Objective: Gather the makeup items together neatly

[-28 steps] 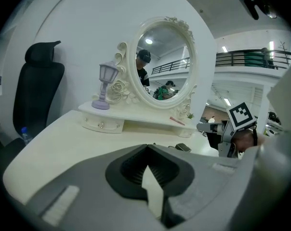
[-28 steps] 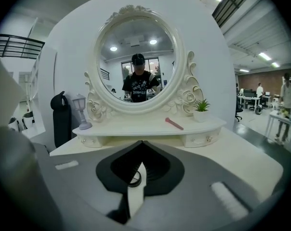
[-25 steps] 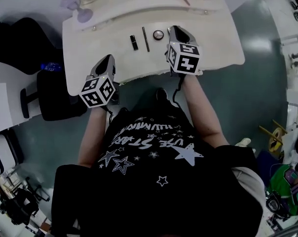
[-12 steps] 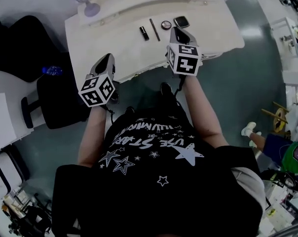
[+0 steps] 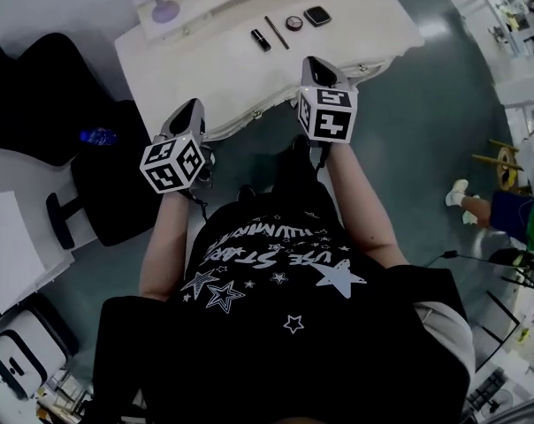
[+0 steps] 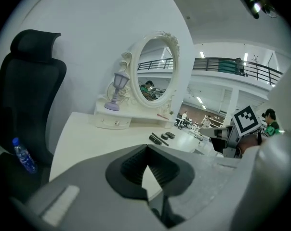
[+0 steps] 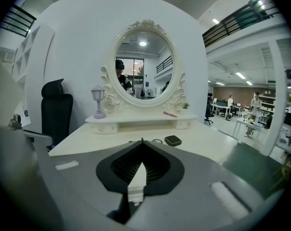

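Four makeup items lie in a row near the back of the white dressing table (image 5: 205,73): a black lipstick (image 5: 261,40), a thin pencil (image 5: 277,32), a round compact (image 5: 294,23) and a dark square compact (image 5: 317,16). My left gripper (image 5: 194,106) hangs at the table's front edge, shut and empty. My right gripper (image 5: 312,61) is over the front part of the table, also shut with nothing in it, well short of the items. The right gripper view shows the square compact (image 7: 173,140) just beyond the jaws. In the left gripper view the items (image 6: 160,138) lie far ahead to the right.
An oval mirror (image 7: 143,64) stands on a raised shelf with a purple lamp (image 7: 98,101) and a pink stick (image 7: 170,113). A black chair (image 5: 108,179) and a water bottle (image 5: 97,136) are left of the table. Green floor lies to the right.
The table has slid up and away in the head view. Both grippers have drawn back toward its front edge, and the right one no longer sits beside the items.
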### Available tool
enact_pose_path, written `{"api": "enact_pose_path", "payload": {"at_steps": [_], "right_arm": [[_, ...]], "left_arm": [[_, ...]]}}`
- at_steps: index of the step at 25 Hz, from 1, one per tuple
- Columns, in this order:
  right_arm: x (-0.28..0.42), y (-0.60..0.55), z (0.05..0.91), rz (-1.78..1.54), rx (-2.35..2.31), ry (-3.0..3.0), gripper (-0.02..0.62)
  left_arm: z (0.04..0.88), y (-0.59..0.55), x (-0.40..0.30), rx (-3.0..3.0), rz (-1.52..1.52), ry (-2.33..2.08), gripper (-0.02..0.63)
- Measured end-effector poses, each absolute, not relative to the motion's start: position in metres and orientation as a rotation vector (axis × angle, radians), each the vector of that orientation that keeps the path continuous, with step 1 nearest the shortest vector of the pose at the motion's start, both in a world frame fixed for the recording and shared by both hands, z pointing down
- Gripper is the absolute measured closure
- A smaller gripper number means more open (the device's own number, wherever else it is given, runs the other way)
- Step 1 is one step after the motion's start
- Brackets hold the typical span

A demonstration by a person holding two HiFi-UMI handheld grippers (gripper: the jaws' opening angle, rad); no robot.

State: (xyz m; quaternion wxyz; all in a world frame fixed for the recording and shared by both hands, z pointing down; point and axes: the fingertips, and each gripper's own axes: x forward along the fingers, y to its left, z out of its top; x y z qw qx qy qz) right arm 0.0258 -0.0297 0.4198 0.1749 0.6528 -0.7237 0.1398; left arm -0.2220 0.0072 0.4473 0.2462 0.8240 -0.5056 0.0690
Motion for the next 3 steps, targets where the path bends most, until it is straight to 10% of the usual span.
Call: {"api": "enact_pose_path", "payload": {"at_steps": [3], "right_arm": [[0.015, -0.010, 0.423, 0.408, 1.856, -2.031, 0.566]], "left_arm": [[0.450, 0.020, -0.235, 2.247, 0.194, -1.370, 0.603]]}}
